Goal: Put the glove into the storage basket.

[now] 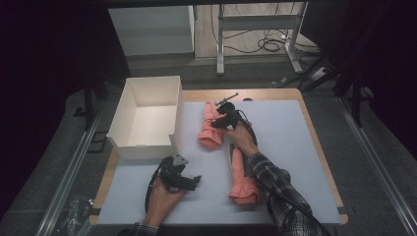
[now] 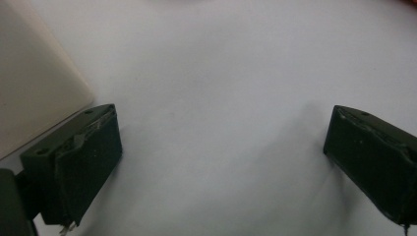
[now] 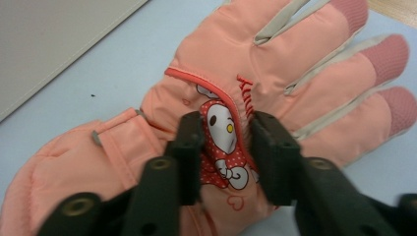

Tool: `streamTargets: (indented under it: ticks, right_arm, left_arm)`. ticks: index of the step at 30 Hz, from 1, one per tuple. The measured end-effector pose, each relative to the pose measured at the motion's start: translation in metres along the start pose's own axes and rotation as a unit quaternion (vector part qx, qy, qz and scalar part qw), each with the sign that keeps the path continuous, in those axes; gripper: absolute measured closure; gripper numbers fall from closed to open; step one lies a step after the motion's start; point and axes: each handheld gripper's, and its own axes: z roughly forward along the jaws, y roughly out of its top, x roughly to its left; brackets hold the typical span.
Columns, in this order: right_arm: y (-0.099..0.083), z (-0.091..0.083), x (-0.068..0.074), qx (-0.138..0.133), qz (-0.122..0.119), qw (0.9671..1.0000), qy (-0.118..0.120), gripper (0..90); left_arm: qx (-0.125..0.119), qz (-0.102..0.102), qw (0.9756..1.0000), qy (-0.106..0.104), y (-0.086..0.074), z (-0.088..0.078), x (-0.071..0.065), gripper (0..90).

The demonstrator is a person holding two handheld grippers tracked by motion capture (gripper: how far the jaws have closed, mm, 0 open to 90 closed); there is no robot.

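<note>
The left gripper [image 1: 195, 181] rests spread and empty near the white box [image 1: 147, 101], while right of the box, on the far glove [image 3: 275, 93], the right gripper [image 3: 226, 150] pinches the back and should gather padding before lifting.

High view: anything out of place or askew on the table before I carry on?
Nothing looks damaged or spilled. The two pink gloves lie apart: one glove sits by the white box with the right gripper pinching its back, the other glove beside the right forearm. The left gripper is open over bare mat.
</note>
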Motion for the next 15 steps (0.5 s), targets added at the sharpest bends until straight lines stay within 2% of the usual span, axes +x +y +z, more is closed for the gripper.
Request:
streamTargets:
  ticks: [2, 6, 10, 11, 15]
  right_arm:
    - [0.000, -0.001, 0.002, 0.001, -0.006, 0.9999, -0.009, 78.0]
    - [-0.002, -0.004, 0.007, -0.005, -0.017, 0.9995, -0.025, 85.0]
    - [-0.001, -0.008, 0.007, -0.009, -0.008, 0.9997, -0.023, 85.9]
    - [0.000, -0.013, 0.005, -0.012, 0.000, 0.9998, -0.018, 86.0]
    - [0.001, -0.023, 0.002, -0.021, 0.008, 0.9997, -0.007, 86.1]
  left_arm:
    - [0.000, 0.000, 1.0000, 0.000, 0.000, 0.000, 0.000, 1.2]
    - [0.000, 0.000, 1.0000, 0.000, 0.000, 0.000, 0.000, 1.1]
    - [0.000, 0.000, 1.0000, 0.000, 0.000, 0.000, 0.000, 1.1]
    - [0.000, 0.000, 1.0000, 0.000, 0.000, 0.000, 0.000, 1.2]
    - [0.000, 0.000, 1.0000, 0.000, 0.000, 0.000, 0.000, 1.1]
